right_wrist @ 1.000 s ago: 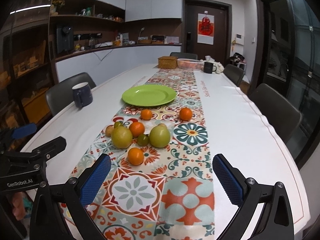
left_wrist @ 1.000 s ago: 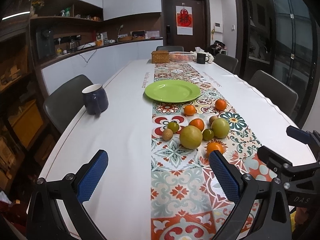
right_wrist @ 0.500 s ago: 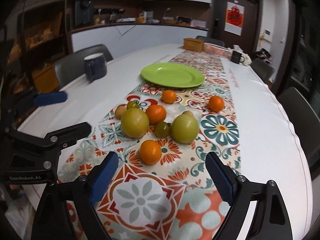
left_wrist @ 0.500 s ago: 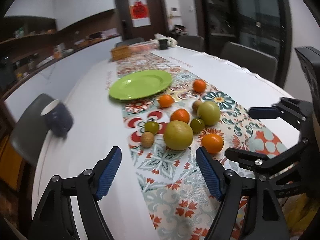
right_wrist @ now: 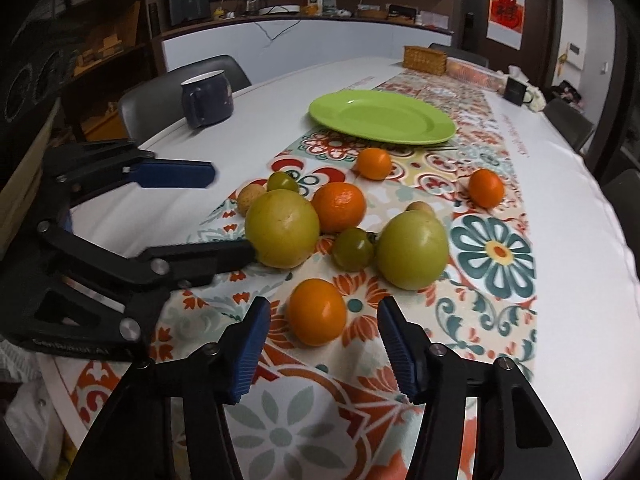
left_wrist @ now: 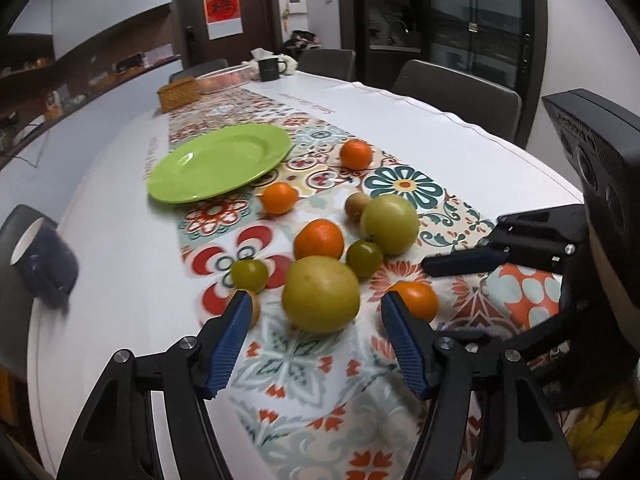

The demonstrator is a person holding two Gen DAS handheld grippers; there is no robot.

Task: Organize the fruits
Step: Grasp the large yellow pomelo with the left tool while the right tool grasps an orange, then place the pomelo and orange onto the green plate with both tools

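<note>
Our left gripper (left_wrist: 314, 316) had just been closing, its jaws half-wide around the large yellow-green fruit (left_wrist: 321, 294), pads not touching it. Our right gripper (right_wrist: 322, 322) had also been narrowing, its jaws flanking the nearest orange (right_wrist: 317, 312) with gaps either side. Both fruits were round, showing no long axis. Beyond them lay the green plate (right_wrist: 382, 117).

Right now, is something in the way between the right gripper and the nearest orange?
Nothing visible. The right gripper has been closing, with the orange directly ahead of its open jaws, untouched. The large yellow-green fruit lies farther back.
</note>
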